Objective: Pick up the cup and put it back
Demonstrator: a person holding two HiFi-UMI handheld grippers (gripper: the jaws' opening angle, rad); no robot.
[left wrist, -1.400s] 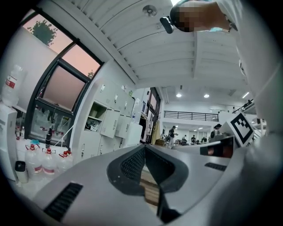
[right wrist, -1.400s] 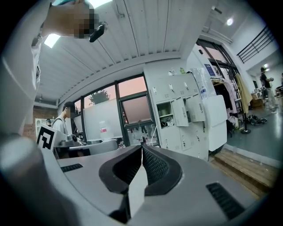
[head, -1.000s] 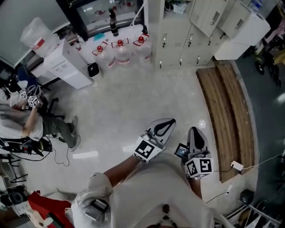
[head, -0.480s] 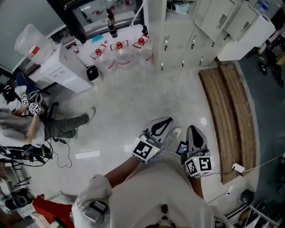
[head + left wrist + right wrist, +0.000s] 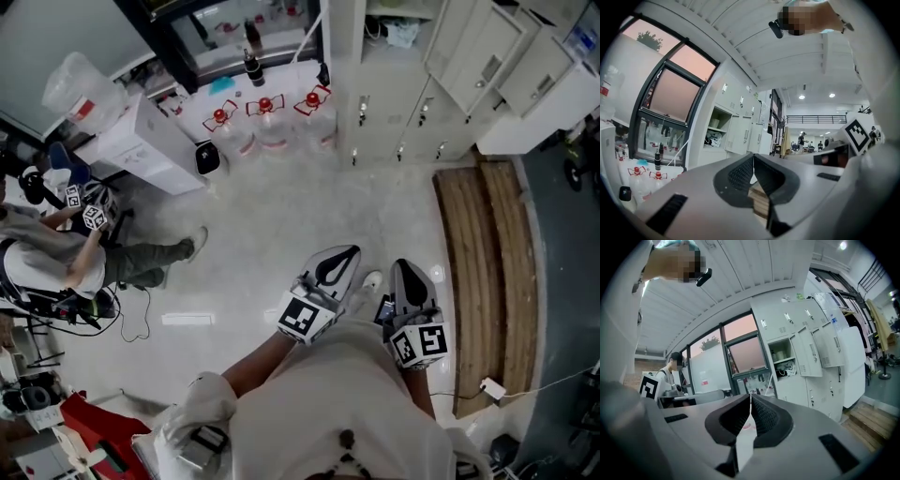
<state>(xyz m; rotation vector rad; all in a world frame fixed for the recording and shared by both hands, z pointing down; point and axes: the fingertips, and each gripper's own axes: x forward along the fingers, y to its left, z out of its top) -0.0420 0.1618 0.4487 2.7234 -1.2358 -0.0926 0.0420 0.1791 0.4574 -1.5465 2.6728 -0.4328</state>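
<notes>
No cup shows in any view. My left gripper [image 5: 342, 254] is held close to my body above the pale floor, its jaws pressed together with nothing between them. In the left gripper view the left gripper [image 5: 753, 157] points at white lockers and a window, tips closed. My right gripper [image 5: 401, 266] is beside it on the right, also shut and empty. The right gripper [image 5: 750, 397] in its own view faces lockers and a window, its pads meeting in a thin line.
Three water bottles [image 5: 265, 112] stand by a dark window frame at the back. White lockers [image 5: 412, 103] line the far wall. A wooden platform [image 5: 483, 272] lies on the right. A seated person [image 5: 56, 253] is at the left beside a white cabinet [image 5: 141, 141].
The view has shifted, so the room has slid down and right in the head view. The seated person's leg has stretched out. Both grippers stay shut in front of my body.
</notes>
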